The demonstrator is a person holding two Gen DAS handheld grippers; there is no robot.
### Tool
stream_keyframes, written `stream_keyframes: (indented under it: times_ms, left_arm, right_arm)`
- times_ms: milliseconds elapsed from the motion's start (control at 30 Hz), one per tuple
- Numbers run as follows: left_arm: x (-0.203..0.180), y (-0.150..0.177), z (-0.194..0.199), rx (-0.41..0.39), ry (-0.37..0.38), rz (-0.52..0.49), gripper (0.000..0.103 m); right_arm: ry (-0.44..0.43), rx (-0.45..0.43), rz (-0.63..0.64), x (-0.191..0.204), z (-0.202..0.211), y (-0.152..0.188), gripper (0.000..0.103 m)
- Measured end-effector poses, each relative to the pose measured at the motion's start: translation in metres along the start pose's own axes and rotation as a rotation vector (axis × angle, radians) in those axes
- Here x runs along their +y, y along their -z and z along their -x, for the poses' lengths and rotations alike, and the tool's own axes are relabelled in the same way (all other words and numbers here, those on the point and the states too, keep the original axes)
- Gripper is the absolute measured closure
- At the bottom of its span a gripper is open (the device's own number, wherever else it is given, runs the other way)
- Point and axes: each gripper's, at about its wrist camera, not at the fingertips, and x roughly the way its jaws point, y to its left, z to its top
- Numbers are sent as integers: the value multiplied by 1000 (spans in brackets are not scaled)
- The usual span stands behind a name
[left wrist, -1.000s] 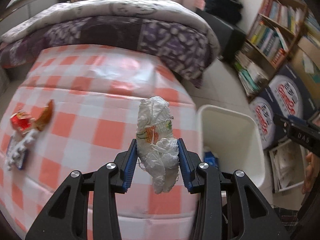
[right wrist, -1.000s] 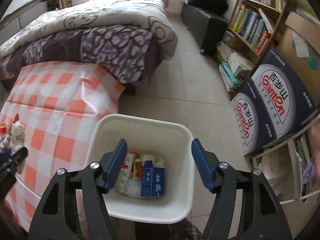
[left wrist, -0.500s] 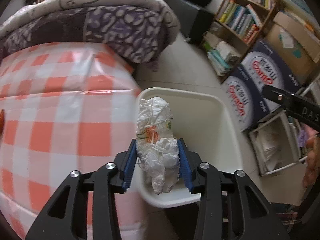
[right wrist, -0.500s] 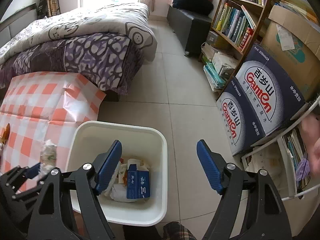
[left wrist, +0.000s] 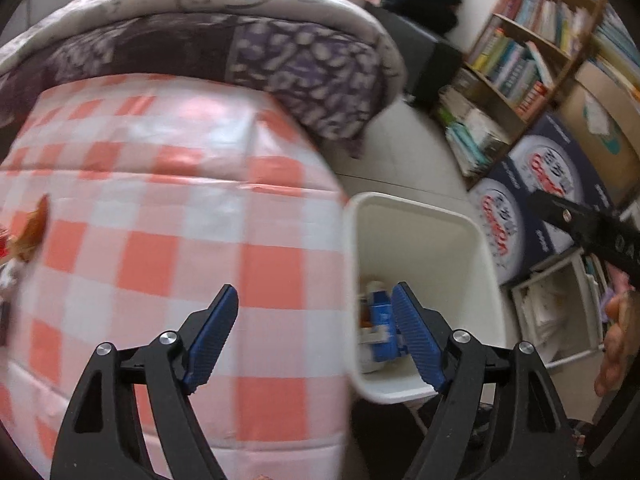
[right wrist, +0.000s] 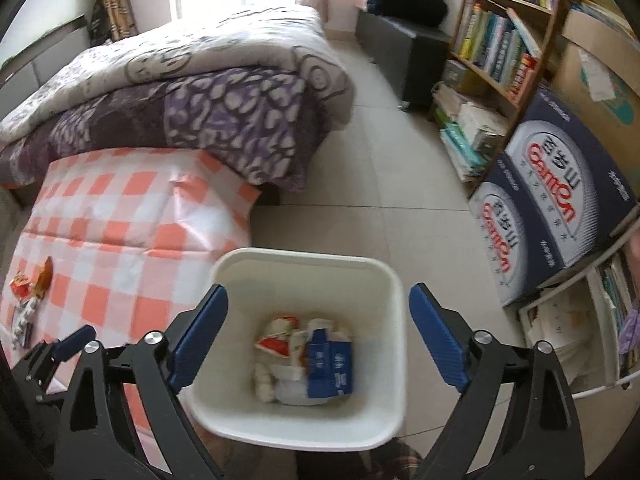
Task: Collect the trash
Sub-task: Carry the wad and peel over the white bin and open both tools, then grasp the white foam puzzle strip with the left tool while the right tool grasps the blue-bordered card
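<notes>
A white bin (right wrist: 384, 284) stands on the floor beside the checked table (right wrist: 120, 232). It holds a blue carton (right wrist: 330, 364), a red and white wrapper (right wrist: 276, 344) and white crumpled trash (right wrist: 266, 380). My right gripper (right wrist: 318, 336) is open and empty above the bin. My left gripper (left wrist: 314, 338) is open and empty over the table's right edge, next to the bin (left wrist: 416, 224). Small wrappers (right wrist: 30, 288) lie at the table's left side, also at the left edge of the left wrist view (left wrist: 34, 228).
A bed with a purple patterned quilt (right wrist: 208, 96) stands behind the table. A bookshelf (right wrist: 504, 40) and blue printed cartons (right wrist: 552, 200) line the right wall. A low white rack (right wrist: 568, 332) stands right of the bin. Tiled floor (right wrist: 380, 160) lies between.
My left gripper opened and let go of the white crumpled bag, which is now out of its jaws. It swung back left toward the table. The right gripper stayed open over the bin.
</notes>
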Motion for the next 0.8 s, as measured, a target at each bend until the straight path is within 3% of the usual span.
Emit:
stream_keyframes:
  times_ms: [133, 300, 367, 567, 800]
  left_arm:
    - [39, -2, 12, 3, -114, 26, 24]
    - [110, -8, 20, 69, -399, 42, 24]
    - [139, -8, 22, 95, -469, 64, 24]
    - [225, 3, 33, 133, -536, 227, 24]
    - [266, 14, 35, 159, -550, 261, 29]
  right_arm:
    - [-29, 21, 36, 31, -3, 2, 8]
    - [-64, 45, 87, 68, -6, 5, 8]
    - [-73, 50, 119, 83, -7, 6, 8]
    - [-85, 49, 212, 123, -6, 13, 8]
    - [-107, 60, 257, 150, -7, 19, 8]
